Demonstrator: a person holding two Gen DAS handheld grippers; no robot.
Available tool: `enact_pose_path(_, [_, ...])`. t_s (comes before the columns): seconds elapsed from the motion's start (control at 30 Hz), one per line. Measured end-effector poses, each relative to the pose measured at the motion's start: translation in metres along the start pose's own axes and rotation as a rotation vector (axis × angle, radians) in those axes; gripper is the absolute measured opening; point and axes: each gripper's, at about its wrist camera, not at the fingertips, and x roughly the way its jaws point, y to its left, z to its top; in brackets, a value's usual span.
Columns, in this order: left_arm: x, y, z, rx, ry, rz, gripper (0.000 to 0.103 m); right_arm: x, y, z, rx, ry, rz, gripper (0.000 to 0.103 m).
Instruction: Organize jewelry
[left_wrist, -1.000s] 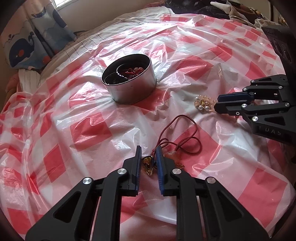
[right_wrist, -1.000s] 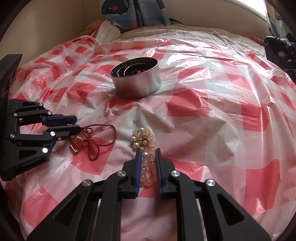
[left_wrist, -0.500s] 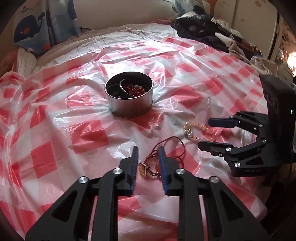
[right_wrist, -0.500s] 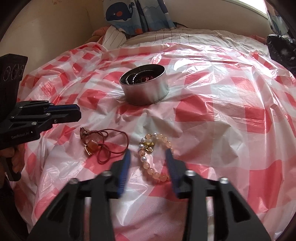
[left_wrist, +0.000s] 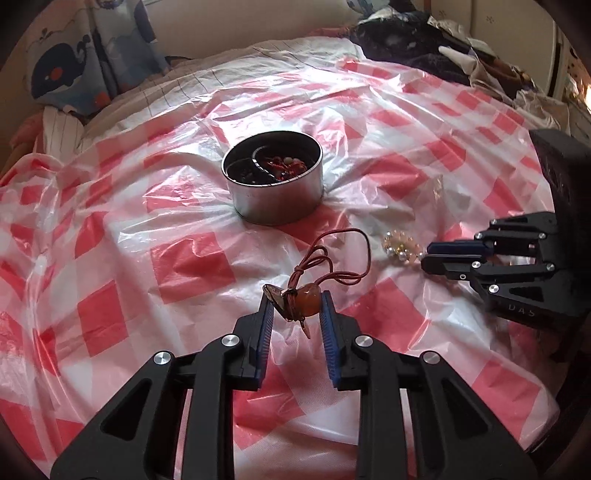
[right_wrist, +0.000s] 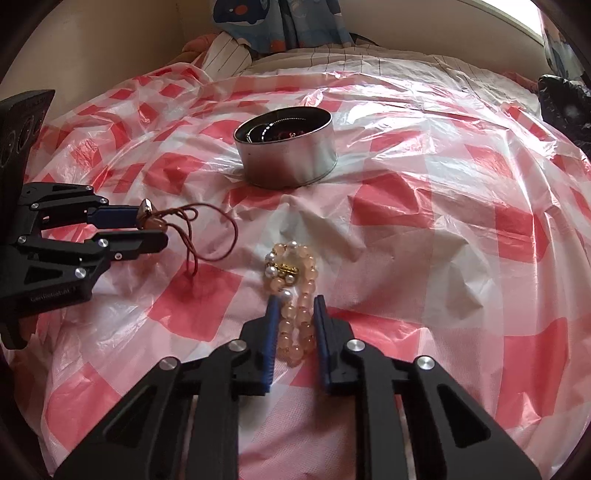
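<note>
Jewelry sits in 3 spots on the bed, which is covered by a red and white checked plastic sheet (left_wrist: 192, 258). My left tongs (left_wrist: 296, 301) are closing, and the amber pendant (left_wrist: 308, 301) is pinched between the blue pads, lifted a little off the sheet. Its red cord (left_wrist: 347, 254) trails down onto the plastic toward the round metal tin (left_wrist: 275, 188). My right tongs (right_wrist: 293, 308) are closing too, with the pink bead bracelet (right_wrist: 295, 291) squeezed between the pads, resting on the sheet. The bracelet's pearl and gold end pokes out in front of the tips.

The tin stands upright near the middle of the bed, past both tongs, with some red and dark pieces already inside. Open sheet lies all around the tin. A striped pillow (right_wrist: 225, 48) and a whale-print cloth (left_wrist: 70, 70) lie at the far edge. Dark clothes (left_wrist: 417, 44) are piled at the far right edge in the left view.

White writing shows on both tongs' bodies, but I cannot read it for sure.
</note>
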Motion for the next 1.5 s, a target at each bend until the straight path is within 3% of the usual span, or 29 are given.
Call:
enact_pose_path(0.07, [-0.003,0.004,0.001,-0.026,-0.017,-0.016,0.023,-0.003,-0.002,0.001,0.017,-0.015,0.013,0.009])
enact_pose_path(0.27, [0.015,0.0,-0.006,0.012,0.074,0.04,0.024,-0.006,0.0,0.004,0.026,-0.028,0.053,0.009])
enact_pose_path(0.3, [0.018,-0.001,-0.006,0.019,0.087,0.053,0.03,-0.005,0.002,0.004,0.018,-0.02,0.048,0.011])
enact_pose_path(0.4, [0.016,-0.001,-0.005,0.02,0.073,0.061,0.052,-0.01,0.006,0.004,-0.006,-0.057,-0.004,0.067])
enact_pose_path(0.47, [0.017,-0.001,-0.005,0.018,0.071,0.069,0.056,-0.013,0.007,0.005,-0.024,-0.074,-0.03,0.068])
enact_pose_path(0.63, [0.03,-0.007,-0.006,0.031,0.087,0.104,0.056,0.008,0.008,0.002,-0.033,0.003,-0.046,0.068])
enact_pose_path(0.67, [0.032,-0.009,-0.006,0.039,0.088,0.113,0.056,0.008,0.008,0.002,-0.035,0.005,-0.047,0.067])
enact_pose_path(0.73, [0.034,-0.011,-0.005,0.039,0.08,0.106,0.053,0.008,0.006,0.001,-0.027,0.008,-0.037,0.048])
enact_pose_path(0.8, [0.033,-0.012,-0.004,0.029,0.072,0.076,0.026,0.008,0.001,0.001,-0.004,0.01,-0.014,0.022])
enact_pose_path(0.83, [0.031,-0.013,-0.003,0.027,0.064,0.073,0.025,0.007,0.0,0.001,0.005,0.01,-0.001,0.016])
enact_pose_path(0.97, [0.022,-0.01,0.0,-0.002,0.029,0.03,0.023,0.001,-0.002,0.003,0.026,-0.012,0.044,0.015])
enact_pose_path(1.0, [0.02,-0.01,0.001,-0.001,0.022,0.03,0.023,-0.001,-0.004,0.003,0.041,-0.02,0.064,0.008])
enact_pose_path(1.1, [0.018,-0.012,0.001,0.002,0.015,0.027,0.023,-0.006,-0.009,0.006,0.079,-0.041,0.109,0.008])
enact_pose_path(1.5, [0.011,-0.012,0.002,0.02,0.002,0.043,0.023,-0.027,0.002,0.011,0.025,-0.141,0.109,0.008])
